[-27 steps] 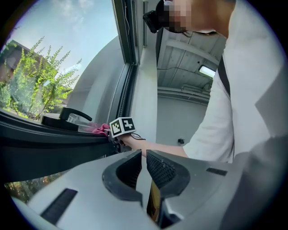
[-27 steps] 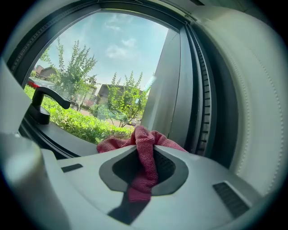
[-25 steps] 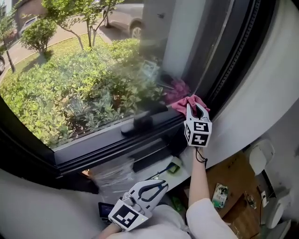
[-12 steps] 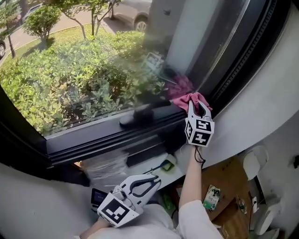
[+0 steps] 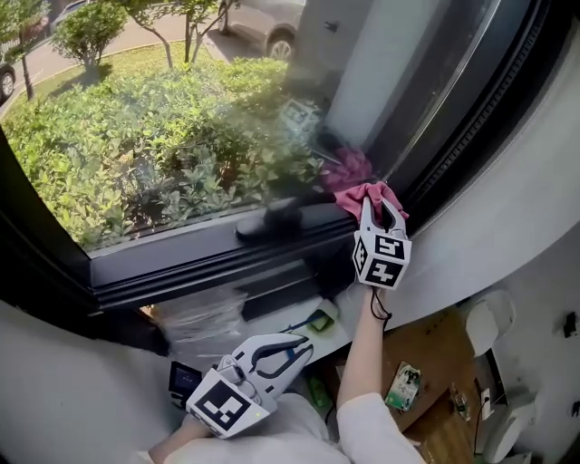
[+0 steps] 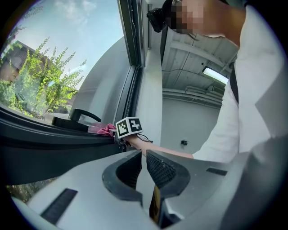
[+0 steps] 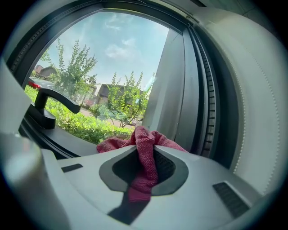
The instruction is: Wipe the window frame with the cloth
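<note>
Right gripper (image 5: pixel 380 205): clamped on the pink cloth (image 5: pixel 361 194), one fold pinched between both pads and trailing back toward the camera in the right gripper view. Sits at about 2 o'clock from the head view's middle, jaws aimed toward 12.
Pink cloth: bunched at the jaw tips, lying against the dark window frame (image 5: pixel 199 254) in its lower right corner, where the lower rail meets the upright. Pink reflection in the glass just toward 11 o'clock.
Window frame: lower rail running from 9 o'clock to 2 o'clock across the head view. Upright with a ribbed seal rising toward 1 o'clock.
Window handle (image 5: pixel 272 221): black, on the lower rail, at 9 o'clock of the cloth and apart from it.
Left gripper (image 5: pixel 313 345): jaws drawn together save for a thin slit, nothing between them. Low at 6 to 7 o'clock in the head view, well apart from the frame.
Forearm (image 5: pixel 358 344): bare, reaching from a white sleeve (image 5: pixel 376 435) at 5 o'clock up to the right gripper.
Outside: green shrubs (image 5: pixel 136 136) through the glass at 10 o'clock, a parked car (image 5: pixel 267 23) at 12.
Wall (image 5: pixel 507 199): white, curved, at 3 o'clock beside the upright.
</note>
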A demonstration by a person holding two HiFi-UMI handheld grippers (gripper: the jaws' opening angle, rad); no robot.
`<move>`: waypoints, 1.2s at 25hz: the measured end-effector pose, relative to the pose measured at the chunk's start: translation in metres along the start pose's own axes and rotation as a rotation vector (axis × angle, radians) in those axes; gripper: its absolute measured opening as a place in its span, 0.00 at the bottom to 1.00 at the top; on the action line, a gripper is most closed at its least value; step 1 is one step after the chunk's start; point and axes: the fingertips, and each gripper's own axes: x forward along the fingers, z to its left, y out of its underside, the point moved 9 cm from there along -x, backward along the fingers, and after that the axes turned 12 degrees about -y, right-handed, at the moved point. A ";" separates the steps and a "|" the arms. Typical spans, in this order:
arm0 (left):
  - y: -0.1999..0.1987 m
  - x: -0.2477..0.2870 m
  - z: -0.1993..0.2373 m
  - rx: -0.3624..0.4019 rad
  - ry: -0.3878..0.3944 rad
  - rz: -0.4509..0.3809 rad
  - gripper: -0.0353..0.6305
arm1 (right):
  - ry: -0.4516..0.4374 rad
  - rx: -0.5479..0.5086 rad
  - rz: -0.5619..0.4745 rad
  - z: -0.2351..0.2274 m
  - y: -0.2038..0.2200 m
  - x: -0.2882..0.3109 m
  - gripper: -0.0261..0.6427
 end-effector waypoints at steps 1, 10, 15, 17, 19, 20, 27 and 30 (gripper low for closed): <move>0.000 0.000 -0.001 0.001 0.001 0.000 0.12 | 0.001 0.001 -0.002 0.001 0.000 0.000 0.13; -0.001 0.000 0.004 -0.012 -0.021 -0.015 0.12 | 0.003 0.009 -0.013 0.001 0.001 0.000 0.13; -0.002 0.000 0.005 -0.040 -0.033 -0.028 0.12 | -0.006 0.010 -0.015 0.005 -0.001 -0.002 0.13; -0.003 -0.001 0.006 -0.056 -0.037 -0.036 0.12 | -0.016 0.010 -0.016 0.008 -0.002 -0.003 0.13; -0.003 -0.001 0.007 -0.058 -0.044 -0.039 0.12 | -0.028 0.009 -0.019 0.011 -0.003 -0.005 0.13; -0.003 -0.002 0.007 -0.057 -0.047 -0.039 0.12 | -0.032 0.008 -0.020 0.012 -0.003 -0.005 0.13; -0.003 -0.002 0.008 -0.065 -0.047 -0.037 0.12 | -0.048 0.000 -0.006 0.023 -0.007 -0.006 0.13; -0.003 -0.002 0.007 -0.059 -0.043 -0.038 0.12 | -0.054 -0.008 -0.004 0.029 -0.009 -0.008 0.13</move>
